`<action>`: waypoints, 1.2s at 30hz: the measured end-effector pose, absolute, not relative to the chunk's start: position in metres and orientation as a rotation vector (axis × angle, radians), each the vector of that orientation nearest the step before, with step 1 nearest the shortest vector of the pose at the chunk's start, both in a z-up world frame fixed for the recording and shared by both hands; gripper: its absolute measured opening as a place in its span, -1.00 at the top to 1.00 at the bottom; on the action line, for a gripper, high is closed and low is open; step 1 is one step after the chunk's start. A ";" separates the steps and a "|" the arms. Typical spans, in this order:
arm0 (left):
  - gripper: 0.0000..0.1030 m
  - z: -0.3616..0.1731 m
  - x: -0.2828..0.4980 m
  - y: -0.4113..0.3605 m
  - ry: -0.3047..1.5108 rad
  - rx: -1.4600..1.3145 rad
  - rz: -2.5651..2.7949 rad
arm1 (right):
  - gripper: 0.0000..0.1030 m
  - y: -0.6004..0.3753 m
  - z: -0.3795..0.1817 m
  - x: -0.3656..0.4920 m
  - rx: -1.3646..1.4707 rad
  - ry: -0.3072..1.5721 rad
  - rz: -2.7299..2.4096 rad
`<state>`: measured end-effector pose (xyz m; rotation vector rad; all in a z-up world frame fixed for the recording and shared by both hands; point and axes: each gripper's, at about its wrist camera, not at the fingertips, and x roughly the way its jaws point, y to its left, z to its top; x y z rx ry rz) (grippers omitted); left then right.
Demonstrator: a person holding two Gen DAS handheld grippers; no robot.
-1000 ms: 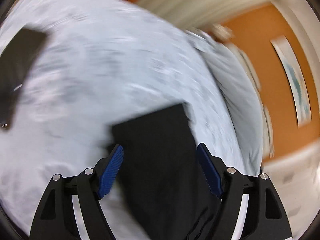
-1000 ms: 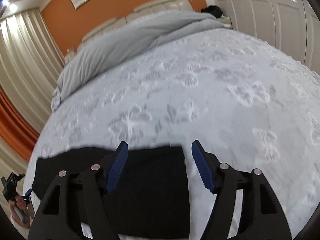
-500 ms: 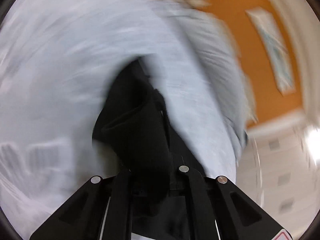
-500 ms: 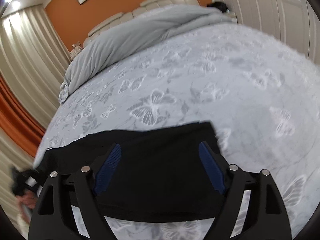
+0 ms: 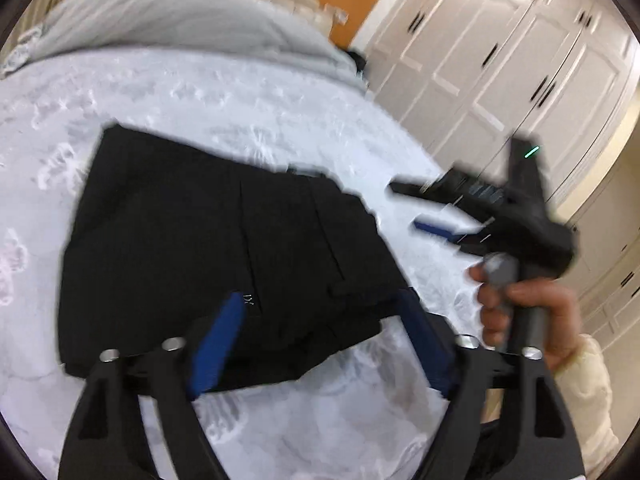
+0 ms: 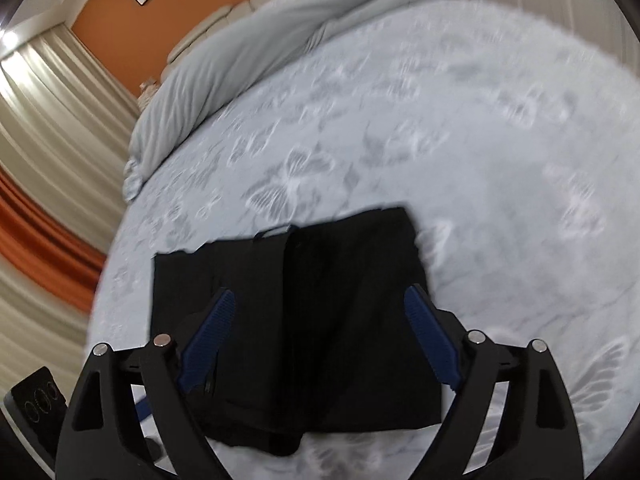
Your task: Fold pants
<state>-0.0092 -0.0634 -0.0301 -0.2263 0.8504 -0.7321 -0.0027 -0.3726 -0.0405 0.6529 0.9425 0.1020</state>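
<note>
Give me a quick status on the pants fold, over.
Left gripper and right gripper: jaws just opened wide, holding nothing. Black pants lie folded flat on the butterfly bedspread. Nothing in the way.

In the left wrist view, motion blur smears the right gripper [image 5: 424,210] and the wardrobe doors [image 5: 500,56] behind it. The hand [image 5: 524,312] holding that gripper is partly covered by the left gripper's frame, and its sleeve [image 5: 588,392] runs off the picture's edge. The near edge of the pants [image 6: 304,320] is hidden behind the right gripper's frame. The bedspread pattern [image 6: 500,112] blurs toward the far side.
</note>
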 end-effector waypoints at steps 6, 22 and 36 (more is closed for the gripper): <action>-0.68 0.014 -0.006 -0.009 0.678 -0.337 -0.619 | -0.64 -0.336 -0.075 0.011 0.648 1.072 0.241; -0.68 -0.010 0.051 0.048 0.810 -0.450 -0.318 | 0.53 -0.366 -0.056 0.017 0.257 1.108 -0.030; -0.68 -0.068 0.056 -0.013 0.966 -0.259 -0.324 | 0.59 -0.359 -0.076 0.018 0.233 1.120 0.053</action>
